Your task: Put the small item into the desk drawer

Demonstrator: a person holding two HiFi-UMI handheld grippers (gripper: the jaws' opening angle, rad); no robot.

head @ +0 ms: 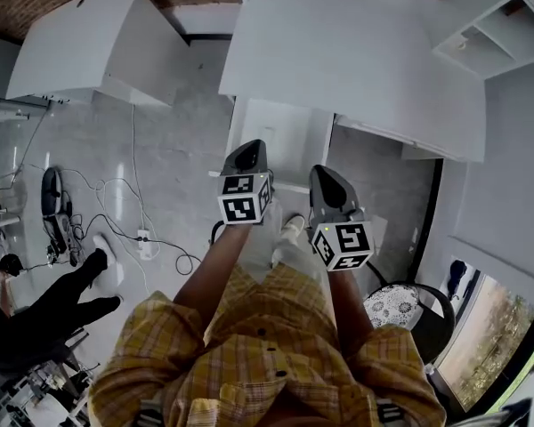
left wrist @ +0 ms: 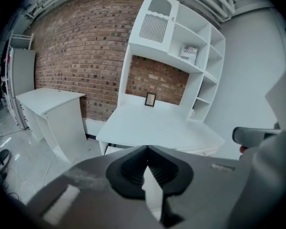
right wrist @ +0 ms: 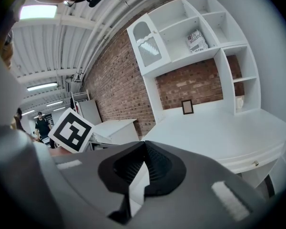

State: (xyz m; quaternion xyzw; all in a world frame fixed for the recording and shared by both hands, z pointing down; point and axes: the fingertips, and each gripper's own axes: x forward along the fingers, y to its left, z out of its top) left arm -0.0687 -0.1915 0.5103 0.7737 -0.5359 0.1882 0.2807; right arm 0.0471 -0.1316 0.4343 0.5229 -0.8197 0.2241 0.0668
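Holding the left hand-held gripper point(head: 249, 147) out ahead of a yellow plaid shirt point(head: 267, 354), pressing its jaws together tip to tip on nothing. Holding the right hand-held gripper point(head: 324, 173) just to its right, apart from it, likewise pressing jaws together and pinching nothing. Pointing both toward the white worktop point(head: 338, 60) ahead and touching none of it. Looking along the left hand-held gripper at a small picture frame point(left wrist: 150, 99) standing upright at the back of the worktop, straight beyond the jaw tips, against a brick wall point(left wrist: 86, 56). Facing a white shelf unit point(left wrist: 202, 80) rising beyond and to the right of those jaws, carrying a book point(left wrist: 189, 53) on an upper shelf. Catching a second desk point(left wrist: 47, 99) well off to the left of the left hand-held gripper. Viewing, from the right hand-held gripper, the desk drawer point(right wrist: 257, 162) under the worktop's front edge, lower right of the jaws and well apart from them, showing a small knob on its front. Finding the small item in no view. Hanging over a grey floor point(head: 178, 149), with cables point(head: 116, 212) trailing off to the left of the left hand-held gripper.
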